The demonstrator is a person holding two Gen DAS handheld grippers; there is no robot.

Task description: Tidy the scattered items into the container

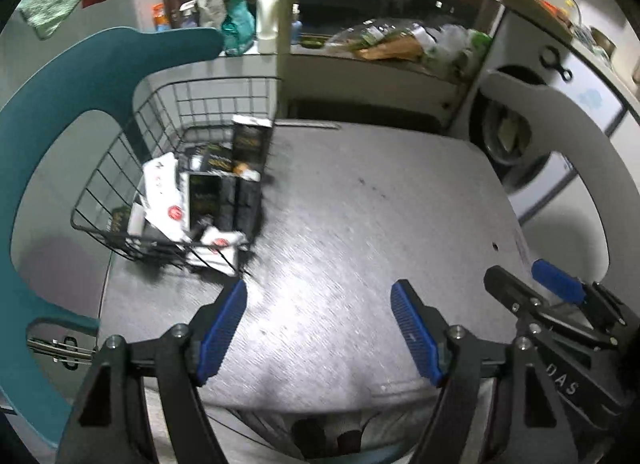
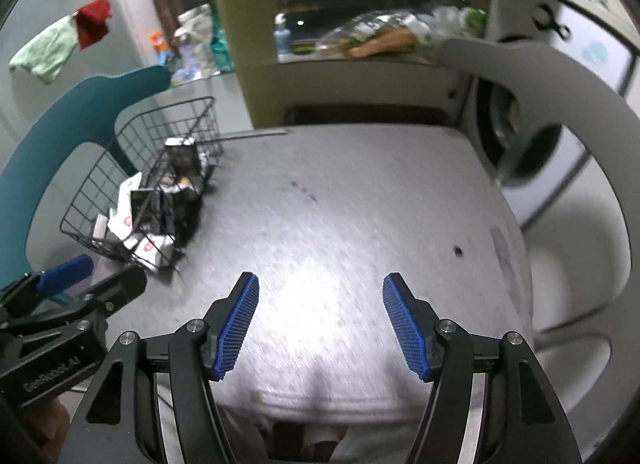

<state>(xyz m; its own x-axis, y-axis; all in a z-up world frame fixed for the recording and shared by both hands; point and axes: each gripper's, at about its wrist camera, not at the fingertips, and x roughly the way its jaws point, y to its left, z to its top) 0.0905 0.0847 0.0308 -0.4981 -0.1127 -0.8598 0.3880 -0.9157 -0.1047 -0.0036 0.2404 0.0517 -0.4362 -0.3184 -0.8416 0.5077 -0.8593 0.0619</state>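
seemingly finished: dark boxes [image 1: 218, 184] and white packets [image 1: 162, 194] fill the far-left wire basket [image 1: 100, 180]; left gripper [image 1: 320, 328] and right gripper [image 2: 320, 324] hang released, empty, nothing left to fetch.

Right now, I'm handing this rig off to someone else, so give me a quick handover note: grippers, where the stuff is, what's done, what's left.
Left gripper: open, holding nothing, above the grey table.
Right gripper: open, holding nothing, also above the table.
Items: black boxes and white packets are piled in the wire basket at the table's left edge. One white packet pokes out through the basket's near corner.
Done: no loose items show on the tabletop in either view.
Left: probably just seat the protruding packet properly; check the areas the cameras don't cover.
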